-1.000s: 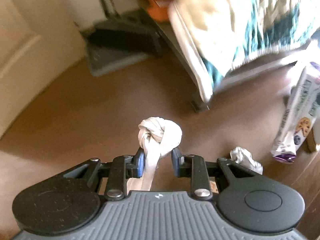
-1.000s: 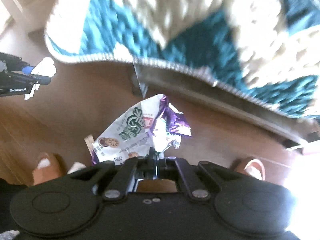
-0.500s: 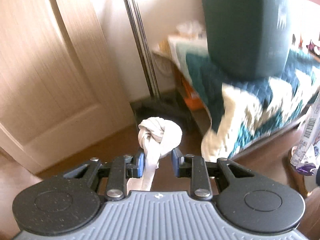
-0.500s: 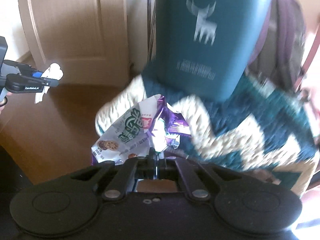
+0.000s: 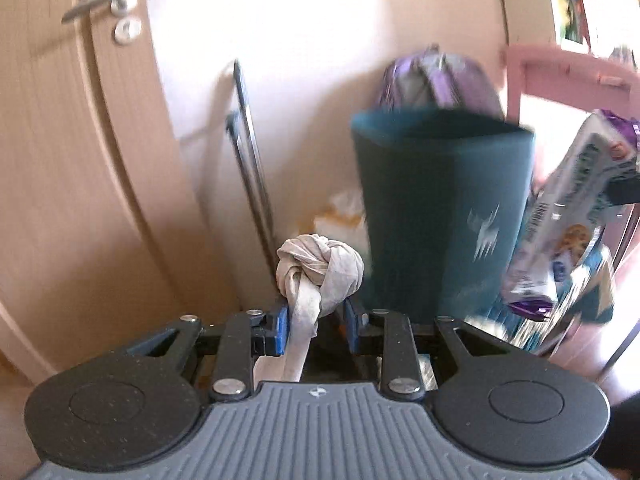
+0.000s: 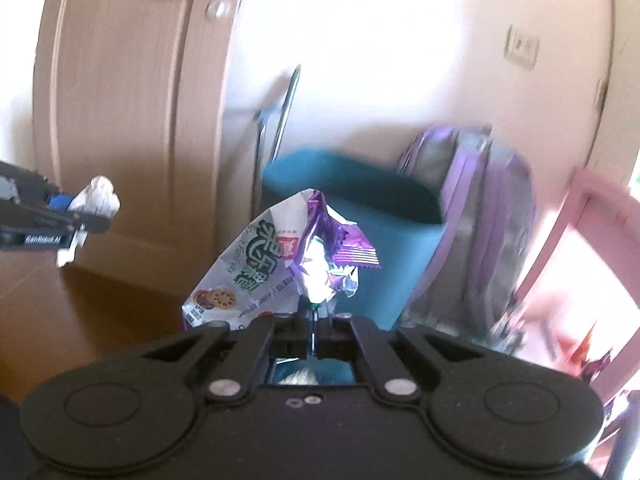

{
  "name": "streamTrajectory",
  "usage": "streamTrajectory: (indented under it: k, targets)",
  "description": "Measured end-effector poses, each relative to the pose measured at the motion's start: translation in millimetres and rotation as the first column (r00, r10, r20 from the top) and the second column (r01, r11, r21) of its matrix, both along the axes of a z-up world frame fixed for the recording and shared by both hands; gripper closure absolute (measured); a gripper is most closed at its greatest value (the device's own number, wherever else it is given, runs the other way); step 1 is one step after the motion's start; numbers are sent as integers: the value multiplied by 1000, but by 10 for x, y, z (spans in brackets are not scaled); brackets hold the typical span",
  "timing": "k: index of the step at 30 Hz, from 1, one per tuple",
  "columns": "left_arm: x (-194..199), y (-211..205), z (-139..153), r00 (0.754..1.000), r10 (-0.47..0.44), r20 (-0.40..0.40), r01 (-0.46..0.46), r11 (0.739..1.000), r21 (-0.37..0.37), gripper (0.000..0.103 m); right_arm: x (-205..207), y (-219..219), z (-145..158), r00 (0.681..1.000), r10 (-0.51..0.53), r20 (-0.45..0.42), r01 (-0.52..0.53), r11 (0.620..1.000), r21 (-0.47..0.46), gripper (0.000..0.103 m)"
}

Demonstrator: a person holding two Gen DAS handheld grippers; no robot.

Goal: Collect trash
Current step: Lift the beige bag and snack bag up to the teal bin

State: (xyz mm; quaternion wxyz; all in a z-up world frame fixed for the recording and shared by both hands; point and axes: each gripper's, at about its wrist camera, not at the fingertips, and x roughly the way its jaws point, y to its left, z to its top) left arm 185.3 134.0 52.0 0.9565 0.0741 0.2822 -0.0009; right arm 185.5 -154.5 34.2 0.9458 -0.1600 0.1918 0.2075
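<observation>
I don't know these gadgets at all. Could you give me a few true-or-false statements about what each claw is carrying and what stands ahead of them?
1. The left gripper holds a knotted white rag. True.
2. The right gripper is empty. False: it is shut on a crumpled cookie wrapper.
3. A teal bin stands ahead, open at the top. True.
4. A red backpack sits behind the bin. False: the backpack is purple.
5. The wooden door has a metal lever handle. True.

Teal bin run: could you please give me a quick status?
Left gripper shut on knotted white tissue. Right gripper shut on crumpled purple-and-white snack wrapper. Teal plastic bin ahead, unobstructed.
</observation>
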Motion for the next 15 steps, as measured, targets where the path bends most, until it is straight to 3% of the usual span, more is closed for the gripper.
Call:
streamTrajectory:
  k: [6,15]
  targets:
    - [346,-283,510,996,-42,75,47,997,-59,76,241,-75,552,991,-44,125,40,999,34,103]
    - [951,-732,1045,986,-102,135,115,989,-97,76,676,-100,1014,968,-116,222,107,993,51,103]
